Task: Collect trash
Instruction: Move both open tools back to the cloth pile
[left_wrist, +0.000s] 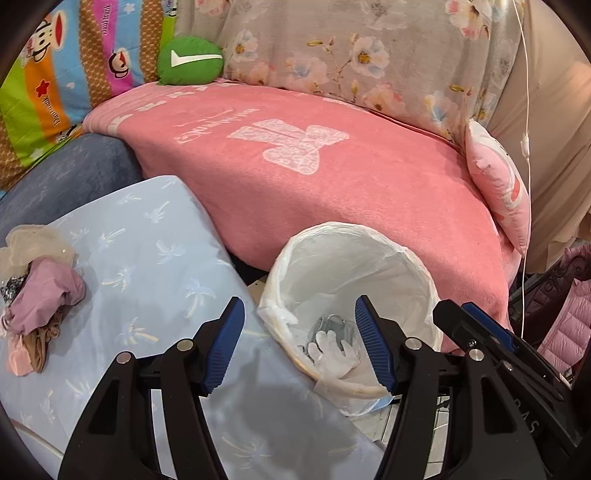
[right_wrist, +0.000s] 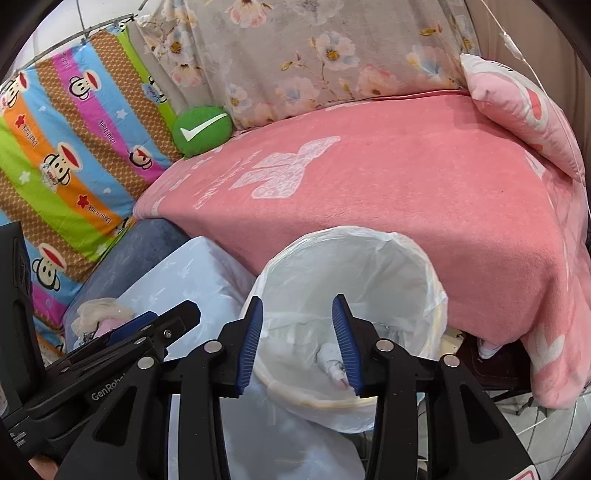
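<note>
A round bin with a white plastic liner (left_wrist: 369, 254) (right_wrist: 369, 266) stands between the light blue table and the pink bed. Inside lie a white glove (left_wrist: 332, 350) (right_wrist: 332, 360) and clear crumpled plastic (left_wrist: 334, 325). My left gripper (left_wrist: 301, 343) is open and empty, hovering over the bin's near left rim. My right gripper (right_wrist: 297, 341) is open and empty, right above the bin mouth. Each gripper shows at the edge of the other's view. A crumpled heap of pink and beige scraps (left_wrist: 35, 291) (right_wrist: 99, 317) lies on the blue table at the left.
The light blue palm-print tabletop (left_wrist: 155, 258) (right_wrist: 192, 277) lies left of the bin. A pink blanket covers the bed (left_wrist: 332, 170) (right_wrist: 406, 184) behind it, with a green cushion (left_wrist: 190, 59), a pink pillow (left_wrist: 498, 184) and a striped cartoon quilt (right_wrist: 74, 140). A pink jacket (left_wrist: 569, 325) hangs right.
</note>
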